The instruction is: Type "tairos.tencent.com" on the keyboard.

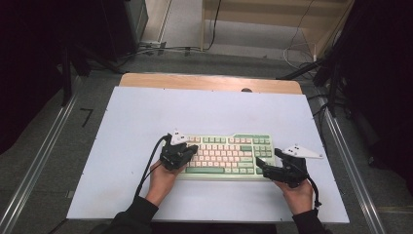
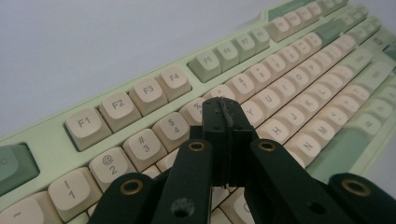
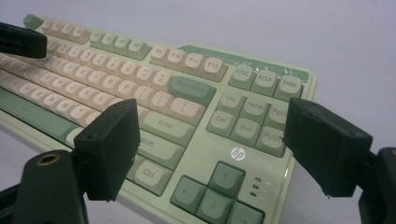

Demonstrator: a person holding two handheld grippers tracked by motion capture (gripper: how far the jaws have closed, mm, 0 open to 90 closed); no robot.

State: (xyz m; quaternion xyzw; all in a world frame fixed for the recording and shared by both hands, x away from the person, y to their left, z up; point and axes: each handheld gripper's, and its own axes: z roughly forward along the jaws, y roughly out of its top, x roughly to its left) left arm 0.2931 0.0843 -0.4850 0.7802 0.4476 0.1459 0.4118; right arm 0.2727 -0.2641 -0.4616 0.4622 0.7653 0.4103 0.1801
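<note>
Two grippers are being held over a green and cream keyboard (image 1: 225, 154) that is lying on the white counter (image 1: 136, 117), near its front edge. At the left end, the left gripper (image 2: 229, 122) is being kept fully closed with nothing between its jaws, its tip being poised just above the number and upper letter rows. A wrong key could be struck, or two pressed at once, because the closed tip is about as broad as a keycap. At the right end, the right gripper (image 3: 212, 149) is being held wide open and empty, its jaws flanking the arrow keys; the keyboard could be nudged sideways by it. No containers are being shown.
</note>
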